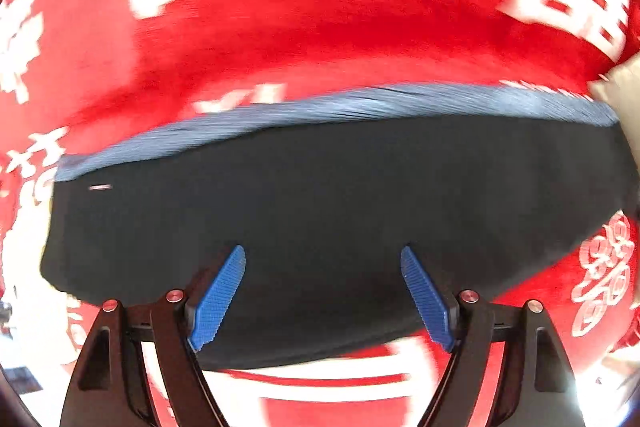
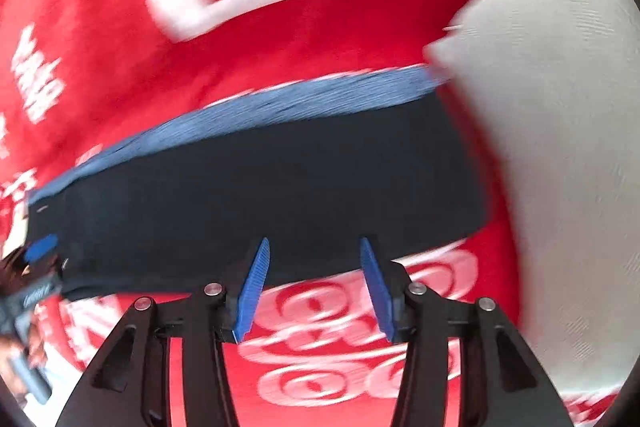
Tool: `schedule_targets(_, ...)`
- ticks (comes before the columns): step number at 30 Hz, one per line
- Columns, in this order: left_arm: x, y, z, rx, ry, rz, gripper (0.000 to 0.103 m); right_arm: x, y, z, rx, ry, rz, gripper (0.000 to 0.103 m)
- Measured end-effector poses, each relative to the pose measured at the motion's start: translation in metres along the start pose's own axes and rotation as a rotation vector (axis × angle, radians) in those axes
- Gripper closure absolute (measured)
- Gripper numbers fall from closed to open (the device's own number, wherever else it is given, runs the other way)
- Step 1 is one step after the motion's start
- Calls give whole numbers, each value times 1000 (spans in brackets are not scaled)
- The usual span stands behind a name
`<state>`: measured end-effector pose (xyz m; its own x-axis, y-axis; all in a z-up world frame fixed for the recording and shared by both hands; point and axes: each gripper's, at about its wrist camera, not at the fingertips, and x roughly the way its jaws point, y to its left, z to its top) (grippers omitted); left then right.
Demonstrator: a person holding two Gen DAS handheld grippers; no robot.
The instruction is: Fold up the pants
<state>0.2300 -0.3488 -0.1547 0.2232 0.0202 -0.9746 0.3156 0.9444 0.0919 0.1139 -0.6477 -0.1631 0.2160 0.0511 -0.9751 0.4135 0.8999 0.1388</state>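
Note:
The pants (image 1: 320,211) lie folded into a flat dark navy band with a lighter blue strip (image 1: 340,107) along the far edge. They rest on a red cloth with white patterns (image 1: 320,27). My left gripper (image 1: 323,251) hangs over the pants, its blue pads wide apart with nothing held. In the right wrist view the same pants (image 2: 260,187) run across the middle. My right gripper (image 2: 314,241) stands open over their near edge, with no fabric pinched between its pads. Both views are motion-blurred.
A pale grey-white cloth (image 2: 552,147) covers the right side, touching the right end of the pants; its corner shows in the left wrist view (image 1: 616,83). The other gripper's blue pad (image 2: 40,247) and a hand appear at the far left.

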Motion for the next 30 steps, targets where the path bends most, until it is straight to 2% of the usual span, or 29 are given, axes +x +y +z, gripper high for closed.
schedule_targets(2, -1, 44, -1, -23, -19, 52, 22, 15, 46, -22, -2, 47, 140, 51)
schedule_targets(8, 17, 177, -15, -122, -7, 154, 22, 48, 164, -65, 33, 133, 445, 51)
schedule_targets(10, 27, 207, -20, -134, -8, 179, 22, 64, 200, -78, 59, 170, 539, 51)
schedule_targets(11, 34, 225, -23, -141, -6, 187, 22, 59, 212, -86, 69, 182, 563, 51)
schedule_targets(14, 58, 248, -26, -147, 12, 202, 22, 86, 258, -110, 120, 232, 640, 51)
schedule_targets(16, 70, 258, -29, -145, 20, 190, 22, 98, 264, -111, 146, 241, 652, 51)
schedule_targets(17, 73, 262, -32, -148, 5, 159, 21, 104, 267, -113, 161, 243, 654, 51)
schedule_targets(19, 75, 266, -32, -138, -17, 153, 16, 117, 272, -110, 197, 236, 662, 51)
schedule_targets(22, 81, 276, -33, -140, -27, 120, 16, 126, 270, -106, 256, 231, 655, 52)
schedule_targets(24, 81, 280, -32, -146, -22, 95, 16, 131, 273, -102, 296, 240, 645, 72)
schedule_targets(25, 81, 281, -32, -139, -20, 90, 16, 130, 279, -96, 298, 241, 625, 95)
schedule_targets(27, 82, 284, -31, -117, -21, 88, 16, 112, 283, -85, 264, 198, 643, 96)
schedule_targets(30, 85, 286, -34, -102, -31, 69, 13, 89, 289, -89, 138, 160, 583, 96)
